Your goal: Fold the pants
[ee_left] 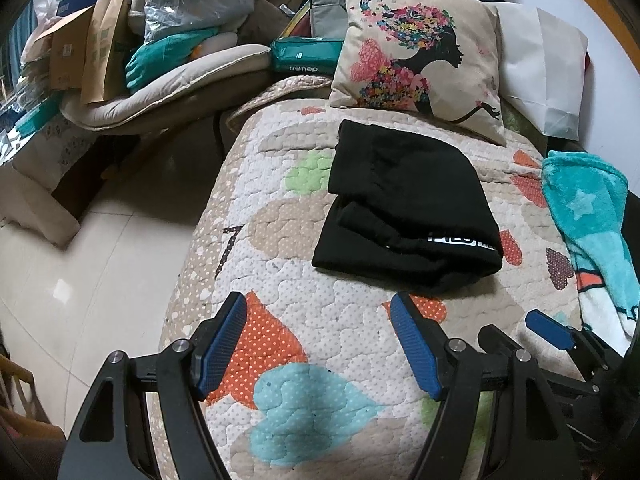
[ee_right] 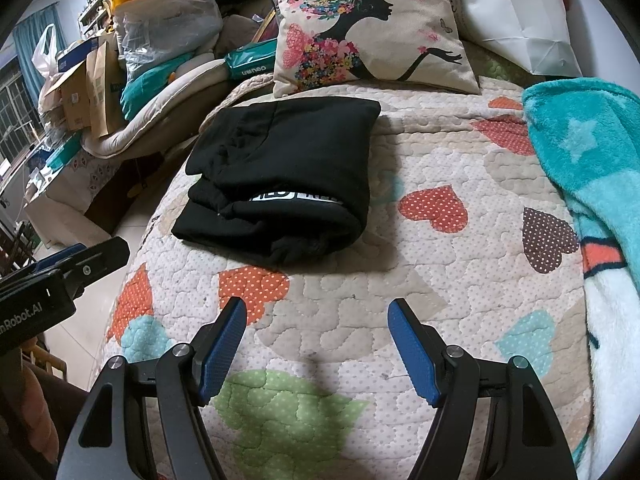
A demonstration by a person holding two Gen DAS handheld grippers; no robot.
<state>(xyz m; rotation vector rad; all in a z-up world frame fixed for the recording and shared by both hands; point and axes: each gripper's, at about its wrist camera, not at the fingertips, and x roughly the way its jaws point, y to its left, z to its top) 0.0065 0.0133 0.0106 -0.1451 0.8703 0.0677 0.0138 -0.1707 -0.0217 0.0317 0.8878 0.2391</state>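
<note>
The black pants [ee_left: 404,208] lie folded into a compact stack on the quilted heart-pattern bedspread [ee_left: 320,320], a white-lettered waistband showing at the near fold. They also show in the right wrist view [ee_right: 280,176]. My left gripper [ee_left: 318,312] is open and empty, held above the quilt just short of the pants. My right gripper [ee_right: 316,316] is open and empty, also short of the pants. The right gripper shows at the lower right of the left wrist view [ee_left: 548,328]; the left gripper's body shows at the left of the right wrist view [ee_right: 60,272].
A printed cushion [ee_left: 420,56] and a white bag [ee_left: 544,64] lie behind the pants. A teal fleece blanket [ee_right: 588,160] covers the bed's right side. The bed's left edge drops to a tiled floor [ee_left: 80,260], with piled boxes and bedding [ee_left: 140,48] beyond.
</note>
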